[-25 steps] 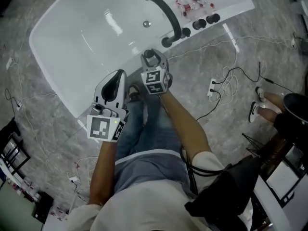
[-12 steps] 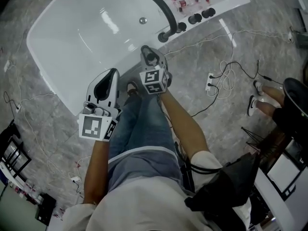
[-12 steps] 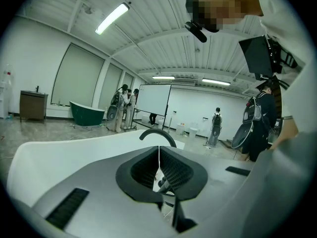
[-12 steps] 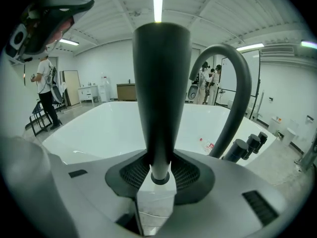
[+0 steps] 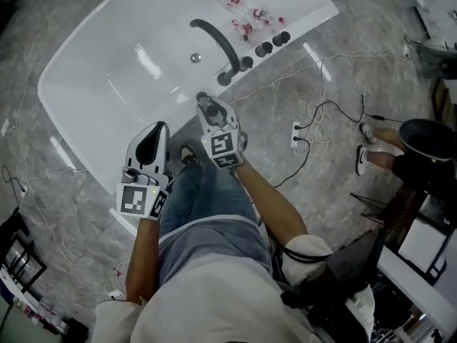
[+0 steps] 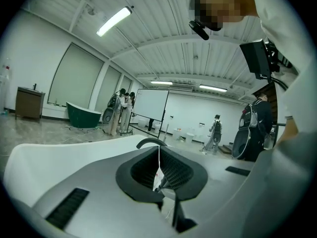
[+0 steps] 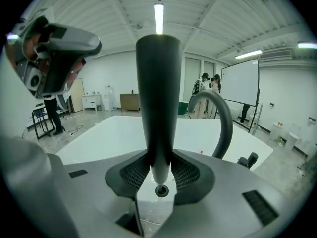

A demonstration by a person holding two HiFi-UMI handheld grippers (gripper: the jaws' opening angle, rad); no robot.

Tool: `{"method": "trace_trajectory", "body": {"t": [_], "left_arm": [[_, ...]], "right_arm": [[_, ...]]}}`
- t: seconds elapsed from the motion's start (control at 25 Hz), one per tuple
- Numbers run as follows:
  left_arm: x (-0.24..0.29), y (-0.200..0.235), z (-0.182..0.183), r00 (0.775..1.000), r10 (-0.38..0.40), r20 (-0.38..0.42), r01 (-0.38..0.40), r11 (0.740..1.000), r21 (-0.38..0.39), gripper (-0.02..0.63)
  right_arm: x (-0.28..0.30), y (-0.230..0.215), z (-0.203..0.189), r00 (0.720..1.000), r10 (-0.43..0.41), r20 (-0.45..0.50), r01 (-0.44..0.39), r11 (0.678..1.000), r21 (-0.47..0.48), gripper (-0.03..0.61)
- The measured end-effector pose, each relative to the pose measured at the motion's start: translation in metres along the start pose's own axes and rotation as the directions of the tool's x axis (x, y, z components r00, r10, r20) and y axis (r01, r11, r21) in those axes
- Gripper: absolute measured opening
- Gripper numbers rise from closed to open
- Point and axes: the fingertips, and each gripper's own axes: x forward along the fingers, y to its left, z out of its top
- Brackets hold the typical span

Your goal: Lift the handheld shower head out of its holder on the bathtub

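Note:
The dark handheld shower head [image 7: 157,108] stands upright between the pads of my right gripper [image 7: 159,171], which is shut on its tapered handle. Its lower tip hangs just above the round holder hole [image 7: 161,190] in the white bathtub's rim [image 7: 99,143]. In the head view the right gripper [image 5: 208,110] is over the tub's near rim with the shower head [image 5: 206,103] at its tip. My left gripper [image 5: 151,146] is to its left over the rim, its jaws together with nothing between them; in its own view the left gripper [image 6: 159,175] shows only a thin slit.
A dark arched spout [image 5: 214,43] and round knobs [image 5: 265,47] sit on the tub's far deck, with small bottles [image 5: 246,16] beside them. Cables and a power strip [image 5: 295,130] lie on the floor at right. People stand far off by a whiteboard [image 6: 151,104].
Both grippers have risen from the tub rim. The right one has come up with the shower head in its jaws, and the left rose beside it.

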Motion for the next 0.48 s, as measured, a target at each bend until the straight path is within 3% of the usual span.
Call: {"method": "trace_trajectory", "body": {"t": [0.24, 0.48], "left_arm": [[-0.020, 0.009, 0.053, 0.999, -0.018, 0.047, 0.018, 1.000, -0.003, 0.018], [-0.057, -0.009, 0.094, 0.993, -0.076, 0.091, 0.073, 0.996, 0.045, 0.018]], "right_arm": [[-0.058, 0.010, 0.087, 0.997, 0.010, 0.081, -0.012, 1.000, 0.021, 0.140], [-0.130, 0.033, 0.156, 0.992, 0.017, 0.125, -0.016, 1.000, -0.008, 0.140]]}}
